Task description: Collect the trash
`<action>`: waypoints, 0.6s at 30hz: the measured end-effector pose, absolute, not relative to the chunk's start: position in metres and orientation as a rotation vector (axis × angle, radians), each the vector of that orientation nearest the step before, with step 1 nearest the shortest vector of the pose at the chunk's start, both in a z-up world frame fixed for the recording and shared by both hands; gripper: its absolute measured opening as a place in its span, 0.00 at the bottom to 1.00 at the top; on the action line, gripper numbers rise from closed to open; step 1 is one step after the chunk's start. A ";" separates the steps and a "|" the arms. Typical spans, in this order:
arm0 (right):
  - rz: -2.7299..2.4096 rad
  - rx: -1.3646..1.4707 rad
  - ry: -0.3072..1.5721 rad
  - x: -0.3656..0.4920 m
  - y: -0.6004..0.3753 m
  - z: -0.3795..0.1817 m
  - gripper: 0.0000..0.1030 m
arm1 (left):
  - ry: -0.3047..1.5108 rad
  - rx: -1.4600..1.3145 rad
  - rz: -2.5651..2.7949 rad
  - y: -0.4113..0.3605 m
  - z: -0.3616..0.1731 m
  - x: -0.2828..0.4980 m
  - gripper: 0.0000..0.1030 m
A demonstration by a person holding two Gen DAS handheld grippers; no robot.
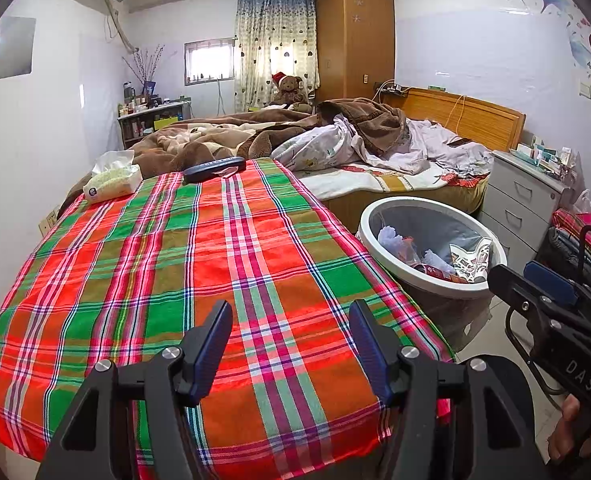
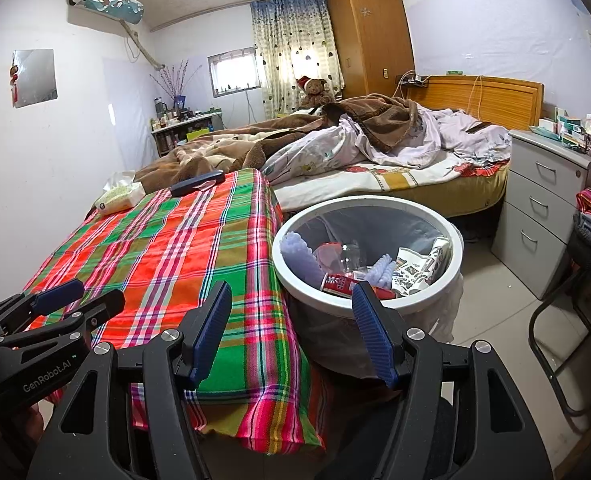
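A white-rimmed trash bin [image 1: 435, 287] [image 2: 315, 294] stands on the floor against the right side of the plaid-covered table [image 1: 215, 260] [image 2: 167, 248]. Inside it lie a red wrapper [image 2: 337, 282], a clear plastic bottle [image 2: 349, 258], printed paper [image 2: 415, 268] and bluish-white foam pieces [image 2: 299, 254]. My left gripper [image 1: 293, 344] [image 2: 101, 294] hovers open over the table's near end, nothing between its fingers. My right gripper [image 2: 291, 312] [image 1: 511, 272] is open and empty too, above the table's right edge and the bin's near rim. No loose trash shows on the cloth.
A tissue pack [image 1: 111, 182] [image 2: 119, 198] and a dark blue case [image 1: 213, 169] [image 2: 197, 184] rest at the table's far end. Behind is an unmade bed [image 1: 375, 148]. A grey drawer cabinet [image 2: 543, 216] and a dark folding chair [image 2: 567, 320] stand to the right.
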State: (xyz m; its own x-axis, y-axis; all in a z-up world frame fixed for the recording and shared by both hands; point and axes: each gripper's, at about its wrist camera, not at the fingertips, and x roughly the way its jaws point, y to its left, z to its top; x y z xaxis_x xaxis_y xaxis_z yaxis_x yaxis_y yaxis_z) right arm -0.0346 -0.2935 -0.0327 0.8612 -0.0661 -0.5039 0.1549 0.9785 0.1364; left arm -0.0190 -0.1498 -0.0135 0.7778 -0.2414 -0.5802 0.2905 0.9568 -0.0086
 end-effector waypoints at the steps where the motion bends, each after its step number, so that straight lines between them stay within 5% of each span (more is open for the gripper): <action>1: -0.116 0.175 0.522 -0.034 -0.294 -0.033 0.62 | 0.615 0.082 -0.288 -0.149 -0.013 -0.020 0.59; 18: -0.120 0.174 0.522 -0.035 -0.293 -0.030 0.62 | 0.612 0.081 -0.286 -0.148 -0.012 -0.021 0.59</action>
State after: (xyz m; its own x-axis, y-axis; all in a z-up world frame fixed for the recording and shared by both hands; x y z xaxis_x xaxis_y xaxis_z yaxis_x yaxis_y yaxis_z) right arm -0.0355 -0.2931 -0.0297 0.8606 -0.0695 -0.5046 0.1577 0.9783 0.1343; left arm -0.0211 -0.1475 -0.0124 0.7803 -0.2409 -0.5772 0.2885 0.9574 -0.0096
